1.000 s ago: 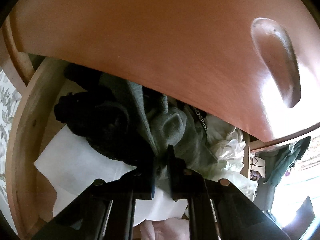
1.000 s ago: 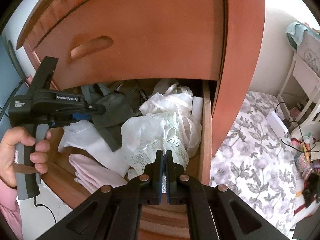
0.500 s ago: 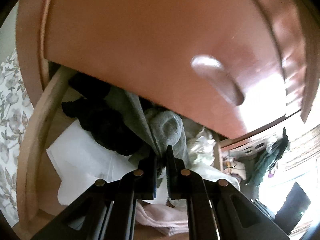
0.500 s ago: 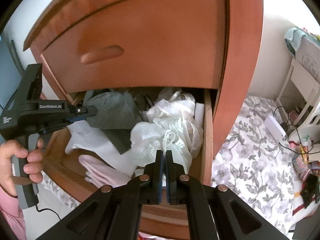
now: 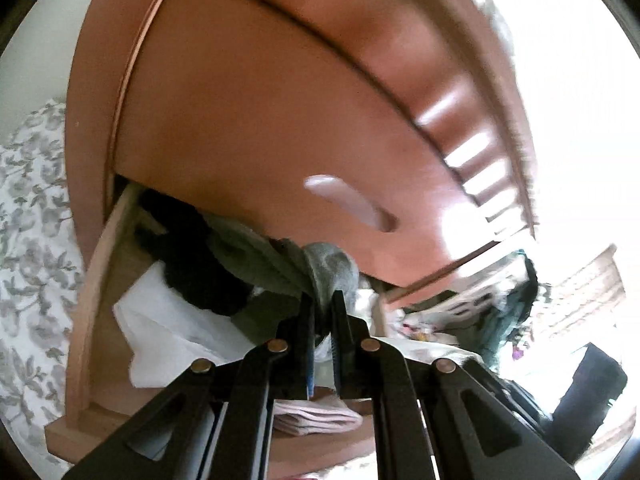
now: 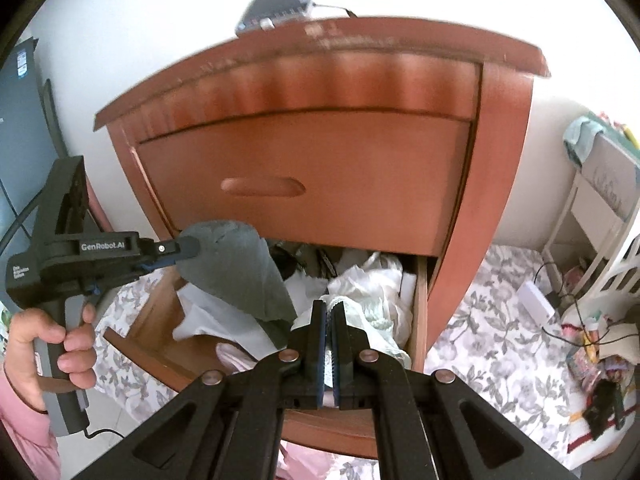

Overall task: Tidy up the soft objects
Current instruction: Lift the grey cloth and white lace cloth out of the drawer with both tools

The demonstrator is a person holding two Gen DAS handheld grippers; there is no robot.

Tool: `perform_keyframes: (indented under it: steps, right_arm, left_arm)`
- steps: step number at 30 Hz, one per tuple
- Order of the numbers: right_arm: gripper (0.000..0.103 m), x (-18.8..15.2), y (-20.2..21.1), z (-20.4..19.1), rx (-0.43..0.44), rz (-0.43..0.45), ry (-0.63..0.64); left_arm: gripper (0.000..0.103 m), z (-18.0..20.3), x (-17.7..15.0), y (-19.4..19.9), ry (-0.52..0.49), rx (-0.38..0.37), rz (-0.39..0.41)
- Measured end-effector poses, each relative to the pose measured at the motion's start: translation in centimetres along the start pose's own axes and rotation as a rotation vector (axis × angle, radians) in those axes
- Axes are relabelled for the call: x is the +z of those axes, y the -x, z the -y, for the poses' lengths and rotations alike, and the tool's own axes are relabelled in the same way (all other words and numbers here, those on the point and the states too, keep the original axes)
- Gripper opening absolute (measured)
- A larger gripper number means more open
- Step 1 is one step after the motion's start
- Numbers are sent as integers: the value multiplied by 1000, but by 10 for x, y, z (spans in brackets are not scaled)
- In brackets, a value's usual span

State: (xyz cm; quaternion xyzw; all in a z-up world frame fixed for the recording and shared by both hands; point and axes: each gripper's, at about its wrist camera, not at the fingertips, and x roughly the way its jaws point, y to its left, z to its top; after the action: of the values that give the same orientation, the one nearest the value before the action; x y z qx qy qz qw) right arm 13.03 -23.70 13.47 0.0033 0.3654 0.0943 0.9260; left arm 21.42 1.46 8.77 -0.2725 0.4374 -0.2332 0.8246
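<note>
A wooden nightstand (image 6: pixel 312 168) is standing ahead, its lower drawer (image 6: pixel 416 320) hanging open. The left hand-held gripper (image 6: pixel 192 248) is clamping a grey garment (image 6: pixel 240 268) above it; the right hand-held gripper (image 6: pixel 329 320) is pinching white lace cloth (image 6: pixel 372 296).

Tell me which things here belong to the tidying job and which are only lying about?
Part of the job:
- grey garment, held by the left gripper
- white lace cloth, held by the right gripper
- open drawer
- black clothes
- pink cloth

Lying about:
- white shelf
- cables
- floral sheet
</note>
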Motion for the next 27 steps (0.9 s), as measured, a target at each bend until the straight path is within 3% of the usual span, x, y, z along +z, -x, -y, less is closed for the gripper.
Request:
perform_keyframes:
  steps: [8,16,27]
  right_arm:
    - [2,7,24,-8,-10,34,6]
    - [2,17,54,-15,-19,92,11]
    - [2,26,105,-28,-19,167,27]
  left_arm:
    - [6,27,0,22,-55,-11,29]
    - [6,57,-1,51,-94,-89,80]
    - [6,94,-6,108,-136,-137,149]
